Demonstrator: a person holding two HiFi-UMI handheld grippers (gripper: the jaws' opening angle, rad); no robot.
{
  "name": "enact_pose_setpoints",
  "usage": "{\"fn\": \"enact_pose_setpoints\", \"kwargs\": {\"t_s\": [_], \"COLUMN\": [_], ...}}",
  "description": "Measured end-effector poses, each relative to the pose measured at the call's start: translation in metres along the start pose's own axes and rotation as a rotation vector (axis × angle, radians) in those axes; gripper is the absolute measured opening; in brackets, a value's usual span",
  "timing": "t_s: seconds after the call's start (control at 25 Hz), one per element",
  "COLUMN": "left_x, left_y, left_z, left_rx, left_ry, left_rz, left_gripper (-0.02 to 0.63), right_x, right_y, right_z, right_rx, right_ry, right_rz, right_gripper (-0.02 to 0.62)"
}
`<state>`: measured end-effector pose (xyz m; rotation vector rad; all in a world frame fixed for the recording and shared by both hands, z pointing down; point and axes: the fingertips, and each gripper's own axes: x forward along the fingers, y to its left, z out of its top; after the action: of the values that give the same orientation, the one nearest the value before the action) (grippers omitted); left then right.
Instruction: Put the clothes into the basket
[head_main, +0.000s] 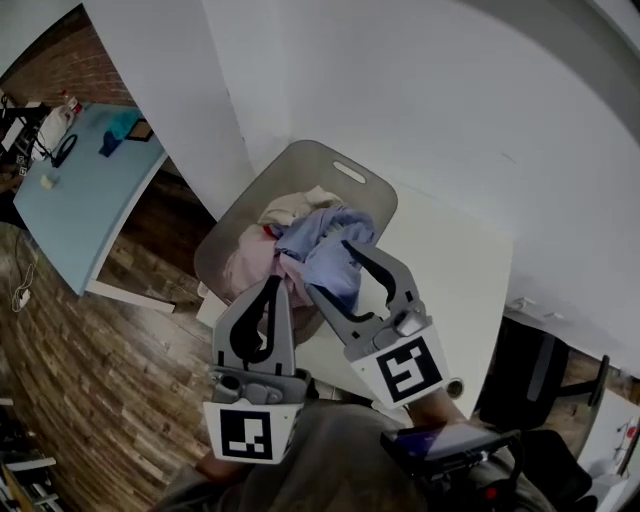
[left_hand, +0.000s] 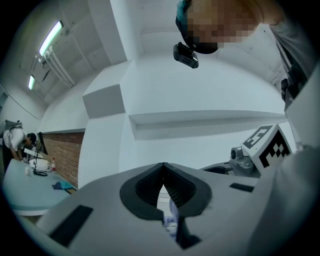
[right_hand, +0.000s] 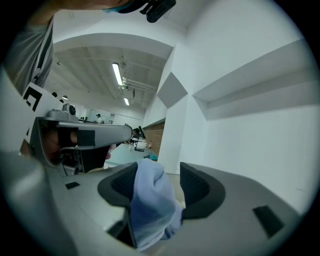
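My left claw (head_main: 272, 284) clenched on nothing, at rim of grey laundry basket (head_main: 300, 165). My right claw (head_main: 327, 268) released, light blue garment (head_main: 322, 238) draped between jaws, above the basket's clothes.

This looks like a shared office or lab workspace. A pale-blue worktable (head_main: 75, 195) stands at ten o'clock on wood-plank flooring (head_main: 90, 390), against a brick wall (head_main: 65, 70). Fluorescent strip lights (right_hand: 119, 74) hang overhead.

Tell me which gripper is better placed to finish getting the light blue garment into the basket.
Right. The right gripper is over the basket, and the light blue garment is already between its parted jaws, so it probably only needs to shake the garment free. The left gripper is shut and empty.
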<state>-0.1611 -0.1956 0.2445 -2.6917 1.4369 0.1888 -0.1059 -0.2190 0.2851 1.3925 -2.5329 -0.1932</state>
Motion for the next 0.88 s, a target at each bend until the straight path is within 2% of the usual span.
{"fn": "enact_pose_setpoints", "kwargs": {"t_s": [0.08, 0.24, 0.44, 0.68, 0.88], "left_x": [-0.009, -0.024, -0.033, -0.039, -0.04], "left_y": [0.013, 0.026, 0.02, -0.01, -0.041], "left_z": [0.005, 0.006, -0.006, -0.016, -0.013], "left_rx": [0.008, 0.009, -0.005, -0.015, 0.003], "left_ry": [-0.004, 0.002, 0.035, 0.063, 0.069], "left_rz": [0.033, 0.073, 0.085, 0.081, 0.061], "left_gripper": [0.009, 0.009, 0.009, 0.008, 0.008], "right_x": [0.015, 0.033, 0.015, -0.021, -0.051], "right_y": [0.014, 0.046, 0.06, 0.056, 0.034], "right_z": [-0.001, -0.036, -0.075, -0.093, -0.084], "right_rx": [-0.008, -0.053, -0.093, -0.027, 0.074], "right_ry": [0.031, 0.153, 0.265, 0.239, 0.168], "right_rz": [0.029, 0.117, 0.115, 0.119, 0.087], "right_gripper": [0.263, 0.342, 0.35, 0.35, 0.331]}}
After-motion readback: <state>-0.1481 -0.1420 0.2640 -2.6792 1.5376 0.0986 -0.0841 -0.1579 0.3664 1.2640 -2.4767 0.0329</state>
